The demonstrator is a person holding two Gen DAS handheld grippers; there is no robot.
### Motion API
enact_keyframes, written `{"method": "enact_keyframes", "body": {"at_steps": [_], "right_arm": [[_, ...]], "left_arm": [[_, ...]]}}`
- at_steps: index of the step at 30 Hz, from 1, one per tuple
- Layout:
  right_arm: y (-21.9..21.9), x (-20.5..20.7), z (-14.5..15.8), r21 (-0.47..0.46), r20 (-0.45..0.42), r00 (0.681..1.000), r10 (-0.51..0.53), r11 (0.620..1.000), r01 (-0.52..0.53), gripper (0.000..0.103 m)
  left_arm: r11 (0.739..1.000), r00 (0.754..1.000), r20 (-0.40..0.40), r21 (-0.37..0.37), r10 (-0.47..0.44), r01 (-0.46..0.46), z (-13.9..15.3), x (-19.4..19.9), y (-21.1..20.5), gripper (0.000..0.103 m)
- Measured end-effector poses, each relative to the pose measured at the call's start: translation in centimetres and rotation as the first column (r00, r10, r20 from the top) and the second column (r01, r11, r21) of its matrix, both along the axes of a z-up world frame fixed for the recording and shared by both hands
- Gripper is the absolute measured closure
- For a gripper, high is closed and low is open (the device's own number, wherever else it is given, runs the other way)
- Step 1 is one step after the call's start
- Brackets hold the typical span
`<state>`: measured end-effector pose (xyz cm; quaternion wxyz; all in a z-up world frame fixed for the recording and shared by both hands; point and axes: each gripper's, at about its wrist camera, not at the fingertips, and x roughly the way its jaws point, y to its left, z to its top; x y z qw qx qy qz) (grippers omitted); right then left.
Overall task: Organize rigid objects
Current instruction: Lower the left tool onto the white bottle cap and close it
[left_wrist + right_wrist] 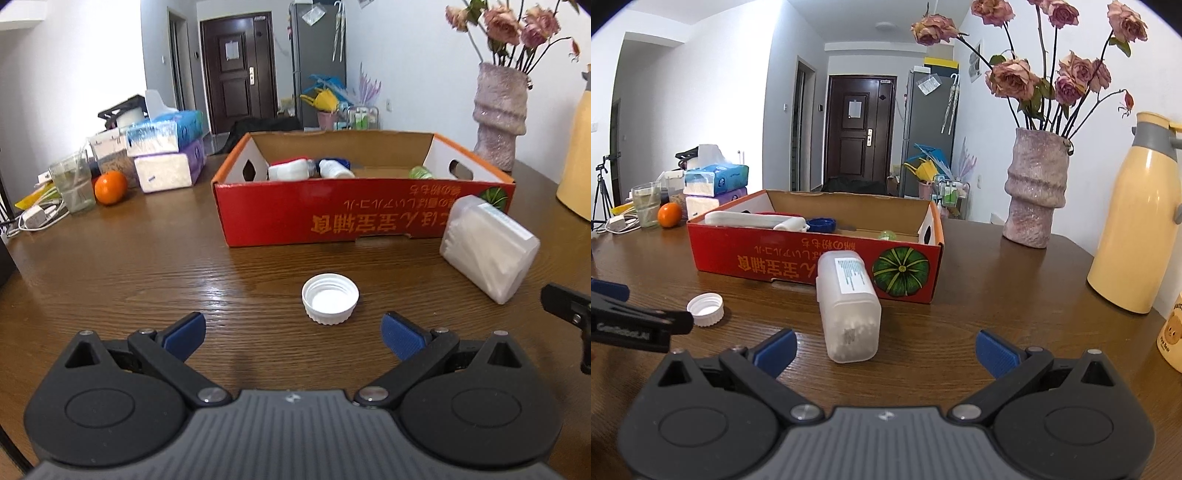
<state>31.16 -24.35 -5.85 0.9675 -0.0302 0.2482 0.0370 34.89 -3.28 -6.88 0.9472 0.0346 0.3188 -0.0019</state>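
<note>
Two hand-held grippers hover low over a brown wooden surface (129, 258), both with fingers spread wide and holding nothing. Far from them sits a red cardboard box (332, 214), open on top, with a few bottles lying inside. At its near right corner a clear plastic container (849, 310) of cotton swabs lies on its side, just ahead of the right hand-held gripper (884, 350) and a little left of its centre. A white cap (330, 298) rests mouth-up on the surface, just ahead of the left hand-held gripper (293, 338).
</note>
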Motion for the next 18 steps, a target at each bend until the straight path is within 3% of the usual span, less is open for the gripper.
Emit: {"method": "enact_keyframes", "body": {"at_steps": [11, 14, 18], "right_arm": [[-0.1, 0.7, -0.4, 0.006, -0.017, 1.000, -0.005, 1.000, 0.005, 0.000], [0.0, 0.8, -0.6, 0.005, -0.019, 1.000, -0.006, 1.000, 0.006, 0.000], [0.2, 1.1, -0.7, 0.006, -0.026, 1.000, -0.006, 1.000, 0.006, 0.000]], "left_arm": [[1.000, 0.999, -0.035, -0.002, 0.007, -0.007, -1.1, 2.7, -0.9, 0.001], [1.000, 0.999, -0.046, -0.007, 0.005, -0.005, -1.2, 3.4, -0.9, 0.008], [1.000, 0.997, -0.069, -0.026, -0.018, 0.017, -1.5, 3.9, -0.8, 0.029]]}}
